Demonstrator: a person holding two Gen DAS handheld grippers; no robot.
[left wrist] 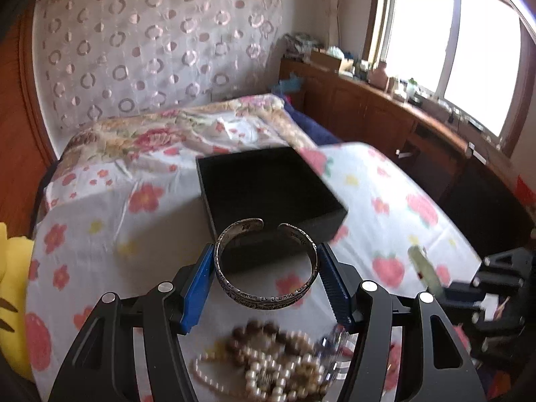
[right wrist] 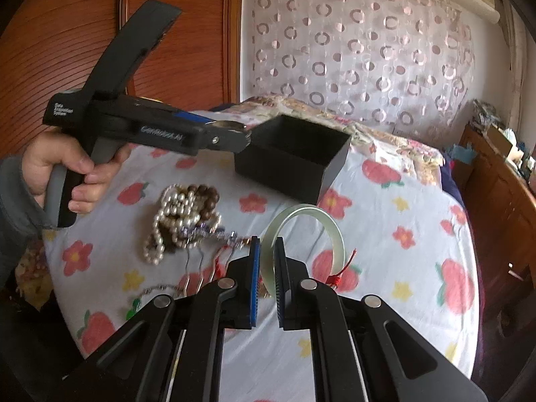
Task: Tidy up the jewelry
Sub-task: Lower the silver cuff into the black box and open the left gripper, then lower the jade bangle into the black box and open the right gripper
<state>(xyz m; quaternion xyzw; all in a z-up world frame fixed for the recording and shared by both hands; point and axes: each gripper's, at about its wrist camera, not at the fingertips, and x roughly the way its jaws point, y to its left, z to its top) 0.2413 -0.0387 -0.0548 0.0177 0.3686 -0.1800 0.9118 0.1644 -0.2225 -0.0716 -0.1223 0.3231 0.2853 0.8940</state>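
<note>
The left gripper (left wrist: 266,251) is clasping a silver cuff (left wrist: 266,264) above the bead pile (left wrist: 268,361); the right gripper (right wrist: 267,258) is pinching a jade bangle (right wrist: 303,234). Beyond, the black box (left wrist: 268,194) is sitting open on the flowered sheet (left wrist: 100,217), before a patterned curtain (left wrist: 150,43) and window (left wrist: 469,50).

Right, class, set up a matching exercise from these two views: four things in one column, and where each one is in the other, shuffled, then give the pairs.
Things:
1. silver cuff bracelet
2. pale green bangle
3. black box
4. pearl necklace

Places:
A. open and standing on the flowered bedspread
B. lying in a heap with brown beads on the bedspread
C. gripped across its width in the left tongs
D. pinched upright in the right tongs

Pairs: 1-C, 2-D, 3-A, 4-B
</note>
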